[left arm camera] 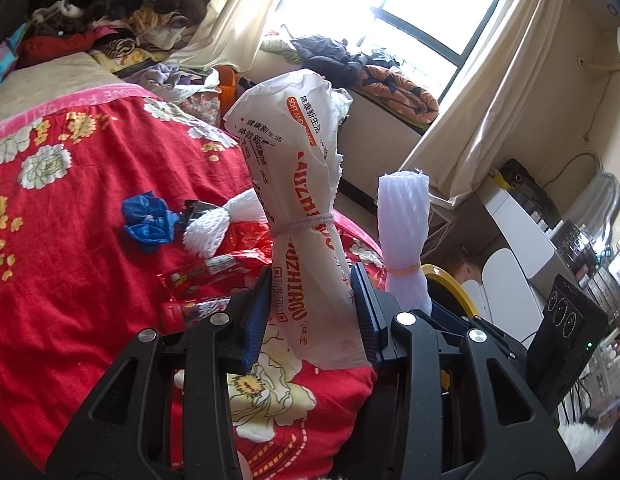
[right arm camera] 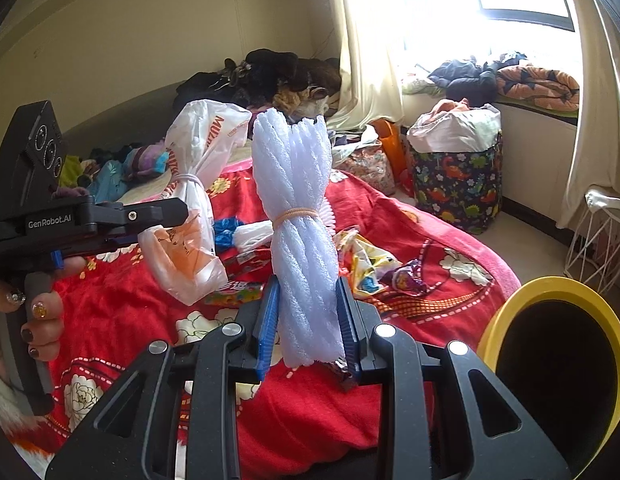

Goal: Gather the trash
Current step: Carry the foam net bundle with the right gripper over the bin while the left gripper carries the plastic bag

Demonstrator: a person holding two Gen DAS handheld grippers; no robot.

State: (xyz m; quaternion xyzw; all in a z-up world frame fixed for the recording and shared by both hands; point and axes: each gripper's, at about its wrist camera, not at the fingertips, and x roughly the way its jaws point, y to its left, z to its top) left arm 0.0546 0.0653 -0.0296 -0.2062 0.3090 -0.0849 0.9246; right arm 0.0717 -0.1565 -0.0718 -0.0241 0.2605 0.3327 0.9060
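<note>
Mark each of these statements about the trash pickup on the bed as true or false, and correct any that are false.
1. The left gripper holds a white printed plastic bag tied with a band. True.
2. The right gripper is empty. False: it is closed on a white foam net bundle.
3. A yellow-rimmed bin stands to the right of the right gripper. True.
4. The bedspread is plain blue. False: it is red with a flower pattern.
5. More wrappers lie on the bed. True.
</note>
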